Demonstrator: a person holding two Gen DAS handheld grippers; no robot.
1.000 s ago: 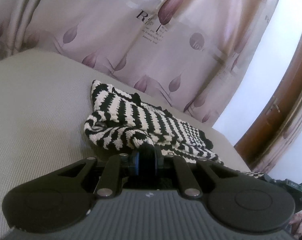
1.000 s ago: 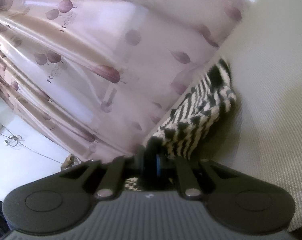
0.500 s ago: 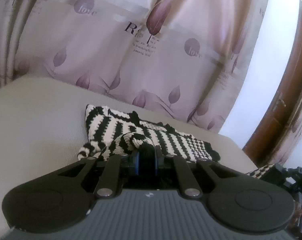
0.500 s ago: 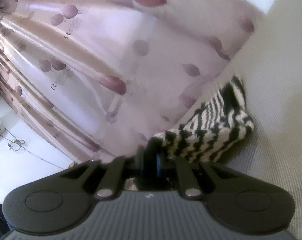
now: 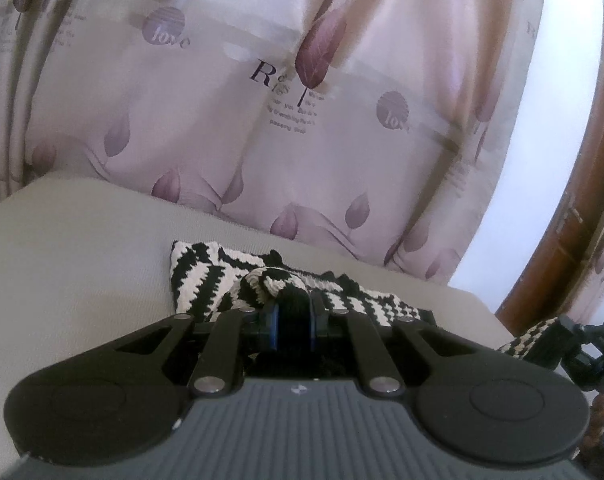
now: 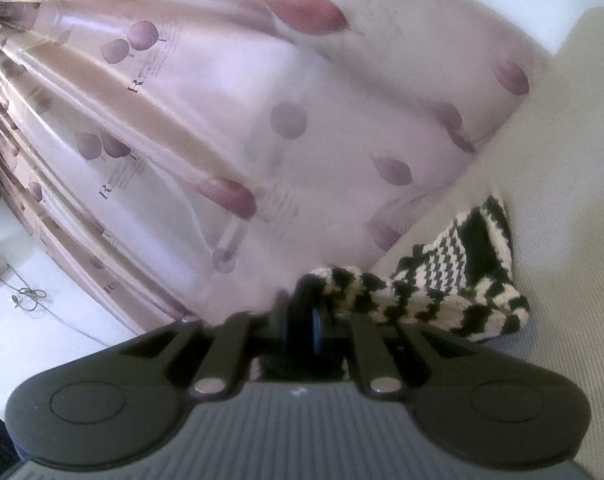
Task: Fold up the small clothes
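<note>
A small black-and-white striped knit garment (image 5: pixel 205 280) lies on a grey cushioned surface (image 5: pixel 81 248). My left gripper (image 5: pixel 291 306) is shut on a bunched near edge of the garment and holds it raised over the rest. My right gripper (image 6: pixel 302 300) is shut on another edge of the same garment (image 6: pixel 458 280), which trails off to the right onto the surface. The right gripper also shows at the far right of the left wrist view (image 5: pixel 550 336) with striped cloth in it.
A pink curtain (image 5: pixel 302 100) with leaf prints hangs right behind the surface's far edge. A brown wooden door (image 5: pixel 574 220) stands at the right. In the right wrist view the grey surface (image 6: pixel 562 200) runs along the right side, next to the curtain (image 6: pixel 221 140).
Both grippers have carried the gripped garment edges forward towards the curtain, so the near part is folding over the far part. The garment looks shorter and lower in both views.
</note>
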